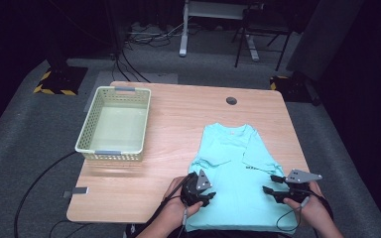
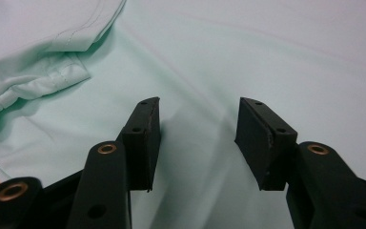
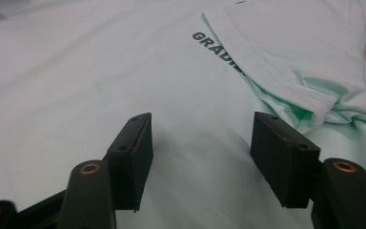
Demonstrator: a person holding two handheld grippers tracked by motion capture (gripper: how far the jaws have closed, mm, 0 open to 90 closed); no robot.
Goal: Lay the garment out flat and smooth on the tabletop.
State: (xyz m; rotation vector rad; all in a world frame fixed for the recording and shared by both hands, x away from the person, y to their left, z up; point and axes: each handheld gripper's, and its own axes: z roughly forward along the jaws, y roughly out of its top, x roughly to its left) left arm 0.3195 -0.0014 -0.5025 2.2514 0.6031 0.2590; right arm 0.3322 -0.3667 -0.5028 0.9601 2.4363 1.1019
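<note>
A light turquoise T-shirt [image 1: 238, 163] lies flat on the wooden table [image 1: 178, 114], sleeves folded inward, its hem hanging over the near edge. My left gripper [image 1: 204, 194] rests over the shirt's lower left part, open, its jaws apart above bare cloth [image 2: 200, 62]. A folded sleeve [image 2: 38, 71] lies to its left. My right gripper [image 1: 272, 184] hovers over the shirt's lower right part, open with nothing between its jaws [image 3: 200, 138]. Black lettering [image 3: 217, 47] and a folded sleeve [image 3: 305, 81] show just ahead of it.
A pale green plastic basket [image 1: 115, 124] stands on the table's left side, nothing inside it. A round grommet hole [image 1: 231, 100] sits near the far edge. Cables [image 1: 39, 178] trail over the grey carpet to the left. Chair and desk legs [image 1: 248, 44] stand beyond the table.
</note>
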